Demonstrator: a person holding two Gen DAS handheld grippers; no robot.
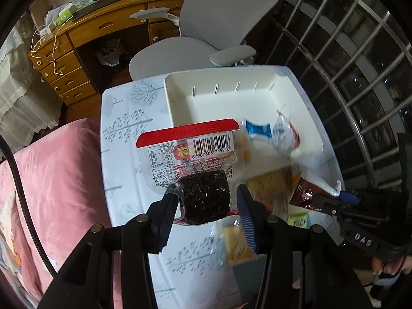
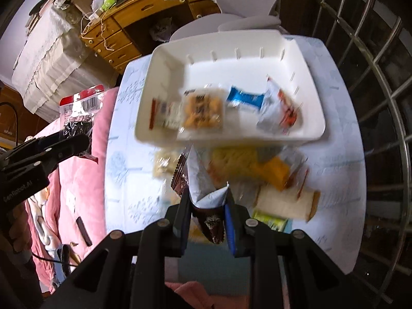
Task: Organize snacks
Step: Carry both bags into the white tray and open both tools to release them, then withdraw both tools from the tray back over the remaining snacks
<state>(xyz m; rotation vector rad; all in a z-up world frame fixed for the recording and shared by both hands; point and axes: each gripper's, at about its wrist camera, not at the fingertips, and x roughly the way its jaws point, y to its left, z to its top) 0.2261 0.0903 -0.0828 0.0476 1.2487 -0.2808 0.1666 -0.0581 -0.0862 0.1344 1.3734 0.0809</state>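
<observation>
Left hand-held gripper (image 1: 206, 206) is up over the surface (image 1: 128, 139), pinching a clear packet with a red top strip (image 1: 190, 154) by its dark lower end; the barcode and printed label face the left wrist camera, sharp and readable. The right wrist view catches that same packet from the side, hanging beyond the left edge of the surface, above the pink bedding (image 2: 77, 170).

Right hand-held gripper (image 2: 207, 206) is pinching too: a brown wrapper (image 2: 213, 228) sits between its blue pads, with a white crinkled flap poking up above the fingers. From the left wrist camera that gripper only shows at the right margin, with the same dark brown wrapper and its white end sticking out toward the middle of the surface.

The white tray (image 2: 312, 87) stands at the far edge of the surface. The right wrist view looks straight into it, blurred: a red-and-white packet (image 2: 163, 114), an orange biscuit pack (image 2: 203, 112), a blue wrapper (image 2: 244, 99) and a white-and-red bag (image 2: 279, 110) lie along its near wall. The left wrist view hides the two leftmost behind the held packet, showing only the blue and the white-and-red.

In front of the tray, loose snacks crowd the surface: a yellow packet (image 2: 247, 164), a pale sandwich-like pack (image 2: 285, 203), a green one (image 2: 270, 221) toward the near edge.
</observation>
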